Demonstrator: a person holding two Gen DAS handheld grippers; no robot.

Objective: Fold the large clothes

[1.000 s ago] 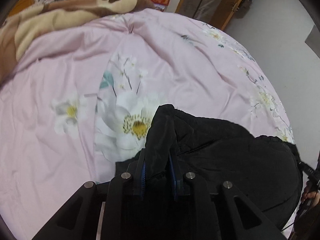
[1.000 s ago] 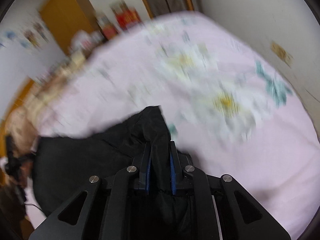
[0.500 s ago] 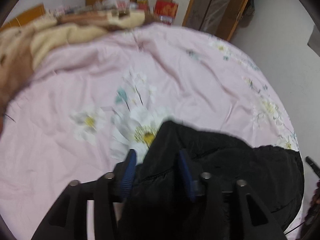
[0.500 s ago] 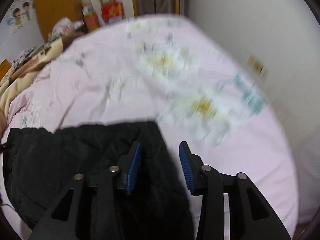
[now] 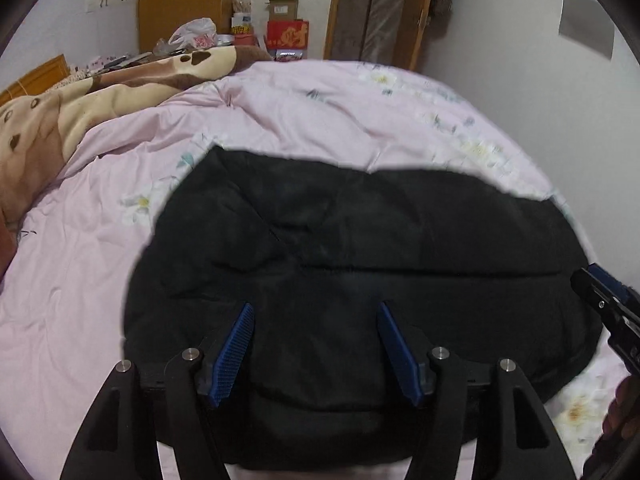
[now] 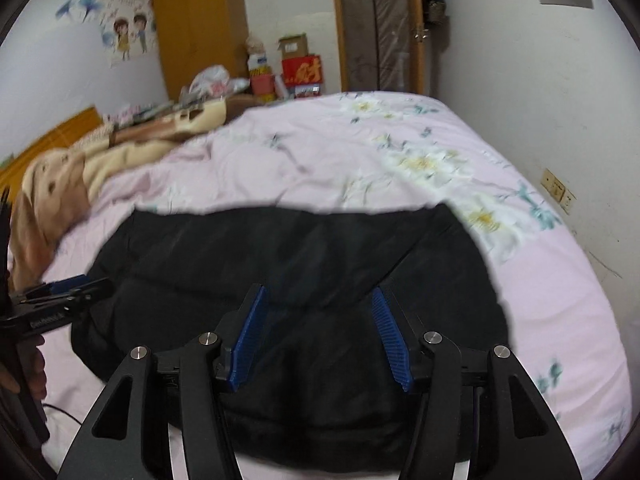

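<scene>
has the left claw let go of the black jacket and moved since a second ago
Yes. The left claw opened and pulled back toward the person; the black jacket now lies spread on the pink quilt.

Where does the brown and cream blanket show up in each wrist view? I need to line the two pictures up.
Left wrist: the brown and cream blanket lies bunched at upper left, beyond the black garment.
Right wrist: the blanket sits at the left edge, blurred, farther left of the garment.
Shared landmark: the red box by the far wall, near top centre in both.
</scene>
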